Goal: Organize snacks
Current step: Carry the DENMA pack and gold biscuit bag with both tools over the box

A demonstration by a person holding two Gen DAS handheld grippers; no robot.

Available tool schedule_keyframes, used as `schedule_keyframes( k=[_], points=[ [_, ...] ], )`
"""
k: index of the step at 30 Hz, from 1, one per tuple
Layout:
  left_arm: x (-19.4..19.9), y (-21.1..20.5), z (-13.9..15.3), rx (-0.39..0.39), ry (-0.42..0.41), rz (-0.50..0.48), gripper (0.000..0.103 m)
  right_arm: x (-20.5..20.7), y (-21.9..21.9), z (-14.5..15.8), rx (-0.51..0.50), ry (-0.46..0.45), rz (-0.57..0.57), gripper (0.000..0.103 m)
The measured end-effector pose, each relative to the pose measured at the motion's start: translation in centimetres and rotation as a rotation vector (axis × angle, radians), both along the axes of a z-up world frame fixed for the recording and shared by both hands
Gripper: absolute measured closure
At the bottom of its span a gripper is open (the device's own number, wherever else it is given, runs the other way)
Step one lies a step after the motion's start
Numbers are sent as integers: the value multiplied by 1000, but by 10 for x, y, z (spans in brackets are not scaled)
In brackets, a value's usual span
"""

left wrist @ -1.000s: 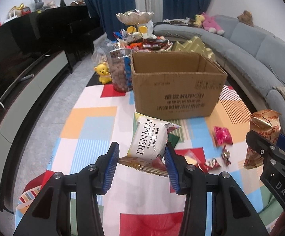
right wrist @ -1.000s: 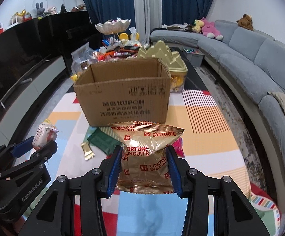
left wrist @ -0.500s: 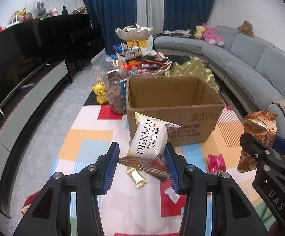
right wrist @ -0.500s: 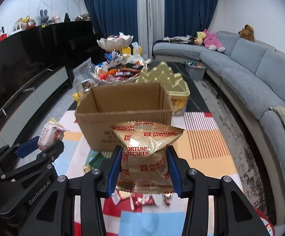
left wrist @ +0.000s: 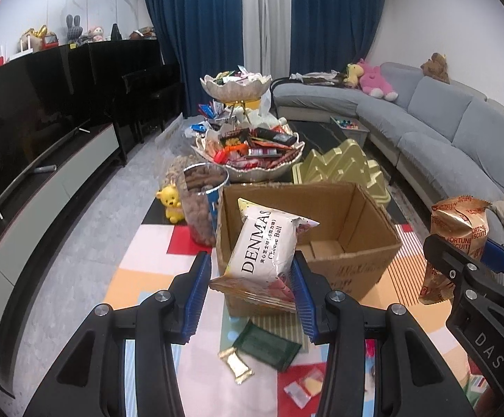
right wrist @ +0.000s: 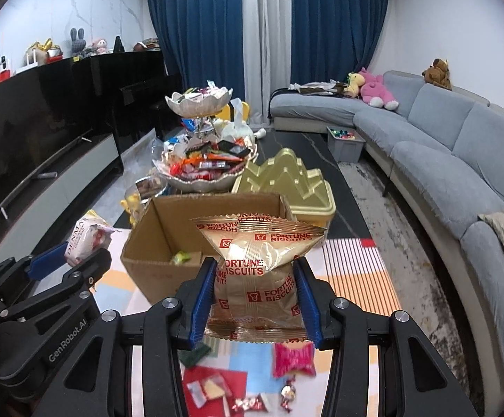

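The left gripper [left wrist: 250,286] is squeezing a soft white puffy DENMAS bag [left wrist: 264,253], its blue ridged pads partly open, and the right gripper [right wrist: 255,295] is pinching a shiny gold crinkly biscuit bag [right wrist: 260,267] the same way. Both bags are hanging just over the near edge of the brown cardboard box [left wrist: 363,229]. Small shiny wrappers [right wrist: 248,403] are lying on the bright patchwork mat [left wrist: 140,278], below the grippers.
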State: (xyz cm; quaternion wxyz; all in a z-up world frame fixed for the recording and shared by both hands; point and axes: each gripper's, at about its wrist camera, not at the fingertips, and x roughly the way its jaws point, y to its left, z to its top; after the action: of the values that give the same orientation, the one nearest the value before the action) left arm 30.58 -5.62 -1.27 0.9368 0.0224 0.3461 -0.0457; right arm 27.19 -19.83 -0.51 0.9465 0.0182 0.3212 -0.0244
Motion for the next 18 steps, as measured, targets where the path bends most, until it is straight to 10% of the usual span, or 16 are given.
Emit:
schedule_keyframes(
  k=[18],
  points=[
    [59,-6,-8,-3,-2,-5,57,63,1,-4,-7,29,37,57]
  ],
)
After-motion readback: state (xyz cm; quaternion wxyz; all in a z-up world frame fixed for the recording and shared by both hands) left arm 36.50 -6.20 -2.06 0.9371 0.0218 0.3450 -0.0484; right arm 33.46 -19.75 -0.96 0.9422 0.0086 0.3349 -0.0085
